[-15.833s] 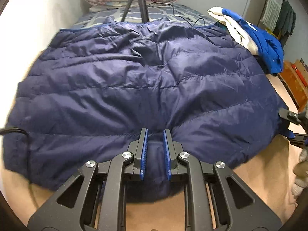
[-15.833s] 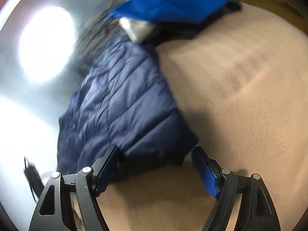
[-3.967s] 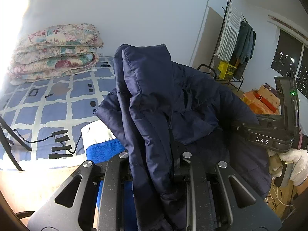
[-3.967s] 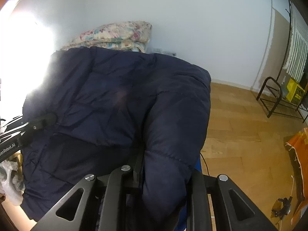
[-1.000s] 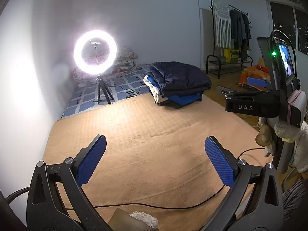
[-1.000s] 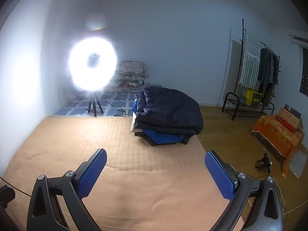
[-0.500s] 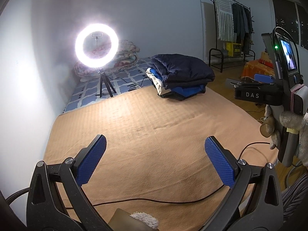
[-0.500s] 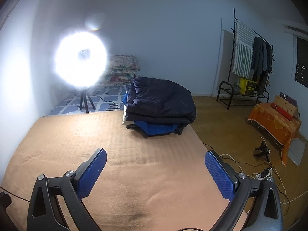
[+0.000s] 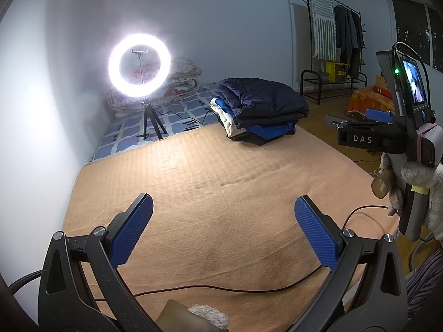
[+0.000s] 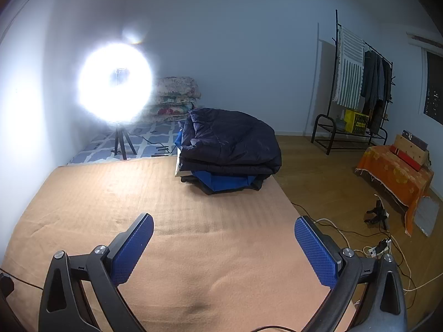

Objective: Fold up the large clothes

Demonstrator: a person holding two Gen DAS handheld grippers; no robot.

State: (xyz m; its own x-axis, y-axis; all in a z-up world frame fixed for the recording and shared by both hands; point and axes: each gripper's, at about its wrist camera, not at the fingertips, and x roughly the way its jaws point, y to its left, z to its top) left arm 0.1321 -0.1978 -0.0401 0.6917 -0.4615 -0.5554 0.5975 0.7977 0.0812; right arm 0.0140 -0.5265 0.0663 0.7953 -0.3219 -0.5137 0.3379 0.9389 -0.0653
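Tan blanket (image 10: 171,221), ring light (image 9: 137,61), clothes rack (image 10: 357,88); both tongs wide, holding nothing

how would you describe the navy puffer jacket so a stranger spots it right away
Find the tan blanket, then the clothes pile at its far end. The navy puffer jacket is the folded, quilted top layer, darker than the bright blue garment beneath.

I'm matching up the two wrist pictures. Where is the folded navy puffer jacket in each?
Left wrist: the navy puffer jacket sits upper centre-right, topping the clothes pile.
Right wrist: navy puffer jacket sits centre, just above middle.
Shared landmark: the ring light, left of the jacket in both.
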